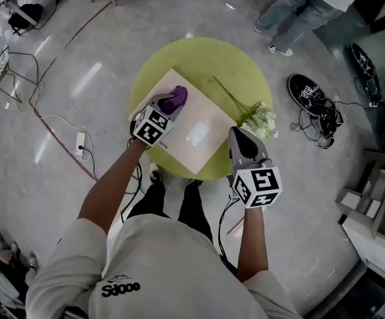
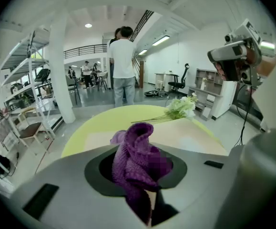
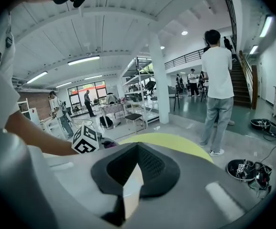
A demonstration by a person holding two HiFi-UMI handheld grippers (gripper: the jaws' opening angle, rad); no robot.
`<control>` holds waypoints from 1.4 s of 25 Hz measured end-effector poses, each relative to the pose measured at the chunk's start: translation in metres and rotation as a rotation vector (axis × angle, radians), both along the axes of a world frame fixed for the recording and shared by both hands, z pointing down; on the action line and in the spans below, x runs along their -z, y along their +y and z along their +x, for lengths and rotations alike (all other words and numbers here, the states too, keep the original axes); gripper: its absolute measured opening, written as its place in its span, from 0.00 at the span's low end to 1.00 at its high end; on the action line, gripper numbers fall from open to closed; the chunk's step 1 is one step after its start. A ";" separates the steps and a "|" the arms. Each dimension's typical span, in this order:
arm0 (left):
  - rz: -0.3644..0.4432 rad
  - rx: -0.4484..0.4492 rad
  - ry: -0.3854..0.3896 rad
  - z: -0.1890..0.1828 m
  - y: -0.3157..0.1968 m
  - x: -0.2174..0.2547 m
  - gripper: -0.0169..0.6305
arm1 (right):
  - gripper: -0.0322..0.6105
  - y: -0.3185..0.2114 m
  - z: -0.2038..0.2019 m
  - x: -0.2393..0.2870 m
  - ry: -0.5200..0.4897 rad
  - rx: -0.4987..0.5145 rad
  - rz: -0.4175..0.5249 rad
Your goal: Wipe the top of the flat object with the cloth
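A purple cloth [image 1: 179, 95] sits bunched at the upper left of a flat beige board [image 1: 209, 115], clamped in the left gripper [image 1: 169, 108]. The left gripper view shows what the head view cannot: the cloth [image 2: 138, 156] crumpled upright between closed jaws. The board lies on a round yellow-green table [image 1: 239, 72], with white flowers [image 1: 258, 119] just beside the board's right corner. The right gripper [image 1: 237, 137] hovers at the board's lower right edge; its own view shows the jaws nearly together, with only a beige sliver between them. A person [image 3: 219, 89] stands beyond the table.
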State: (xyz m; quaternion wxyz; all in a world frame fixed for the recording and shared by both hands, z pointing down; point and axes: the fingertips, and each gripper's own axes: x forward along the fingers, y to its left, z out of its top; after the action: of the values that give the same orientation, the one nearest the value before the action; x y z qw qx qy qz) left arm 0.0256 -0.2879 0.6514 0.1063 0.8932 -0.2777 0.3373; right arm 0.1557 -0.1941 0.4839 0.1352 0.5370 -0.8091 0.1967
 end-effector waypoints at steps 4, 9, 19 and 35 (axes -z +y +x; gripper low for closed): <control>-0.001 0.114 0.003 -0.043 -0.024 0.000 0.19 | 0.06 -0.015 -0.010 -0.003 0.014 0.023 -0.003; -0.005 0.181 -0.017 -0.079 -0.029 0.003 0.19 | 0.06 -0.020 -0.021 -0.007 0.026 0.046 -0.013; -0.005 0.130 -0.006 -0.054 0.008 0.002 0.19 | 0.06 0.003 -0.010 -0.008 0.029 0.005 -0.019; -0.079 -0.159 0.045 0.076 0.134 -0.006 0.19 | 0.06 0.082 0.048 -0.006 0.032 -0.165 -0.032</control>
State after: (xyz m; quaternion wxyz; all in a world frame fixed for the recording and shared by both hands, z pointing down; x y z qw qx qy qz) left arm 0.1013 -0.1537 0.6570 0.1204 0.9149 -0.1898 0.3353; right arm 0.2039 -0.1118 0.4898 0.1401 0.6027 -0.7566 0.2115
